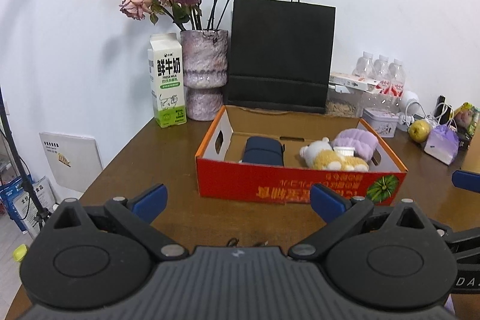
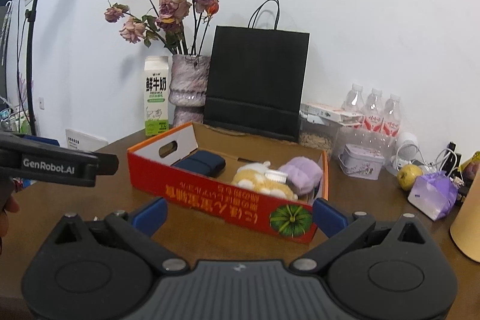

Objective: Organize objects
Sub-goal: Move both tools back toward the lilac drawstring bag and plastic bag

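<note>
Hovering wide open and empty, both grippers, left (image 1: 238, 201) and right (image 2: 239, 215), face the red box (image 1: 288, 185). Only the right view shows the left gripper's "GenRobot.AI" side and a tan cylinder (image 2: 468, 227).

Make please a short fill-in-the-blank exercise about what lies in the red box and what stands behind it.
1. The plush toy lies inside the red ____.
2. The dark blue pouch lies to the ____ of the plush toy.
3. The black paper bag stands directly ____ the box.
4. The milk carton stands beside the vase of dried ____.

Missing words: box; left; behind; roses
</note>
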### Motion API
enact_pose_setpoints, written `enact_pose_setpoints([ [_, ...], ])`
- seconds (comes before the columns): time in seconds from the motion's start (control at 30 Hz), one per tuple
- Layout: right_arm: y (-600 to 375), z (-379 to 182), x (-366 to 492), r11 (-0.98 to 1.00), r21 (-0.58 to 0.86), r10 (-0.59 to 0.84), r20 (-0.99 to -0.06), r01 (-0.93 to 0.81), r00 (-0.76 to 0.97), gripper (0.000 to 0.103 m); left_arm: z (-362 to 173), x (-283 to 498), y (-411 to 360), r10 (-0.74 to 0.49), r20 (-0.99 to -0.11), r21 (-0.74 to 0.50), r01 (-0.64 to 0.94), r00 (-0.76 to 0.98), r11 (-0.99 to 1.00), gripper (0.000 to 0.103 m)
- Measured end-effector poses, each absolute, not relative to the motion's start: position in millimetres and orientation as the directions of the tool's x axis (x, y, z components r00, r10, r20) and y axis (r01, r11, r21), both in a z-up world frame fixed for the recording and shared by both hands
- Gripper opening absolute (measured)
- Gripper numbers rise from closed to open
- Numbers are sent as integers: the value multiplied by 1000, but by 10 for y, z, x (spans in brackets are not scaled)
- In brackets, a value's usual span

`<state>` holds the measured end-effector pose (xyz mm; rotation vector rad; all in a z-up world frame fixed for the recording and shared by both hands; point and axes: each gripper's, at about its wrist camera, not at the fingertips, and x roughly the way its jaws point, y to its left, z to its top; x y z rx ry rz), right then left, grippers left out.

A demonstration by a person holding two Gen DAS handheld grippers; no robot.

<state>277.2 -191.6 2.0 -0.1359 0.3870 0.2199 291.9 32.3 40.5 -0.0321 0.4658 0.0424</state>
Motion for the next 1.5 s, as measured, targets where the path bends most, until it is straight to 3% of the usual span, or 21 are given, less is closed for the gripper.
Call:
enact_pose_setpoints([
  [1.5, -2190, -645, 1648, 971, 50, 219, -582, -234, 783, 103, -253, 1744, 167, -56, -575, -40, 40, 816, 998, 103],
])
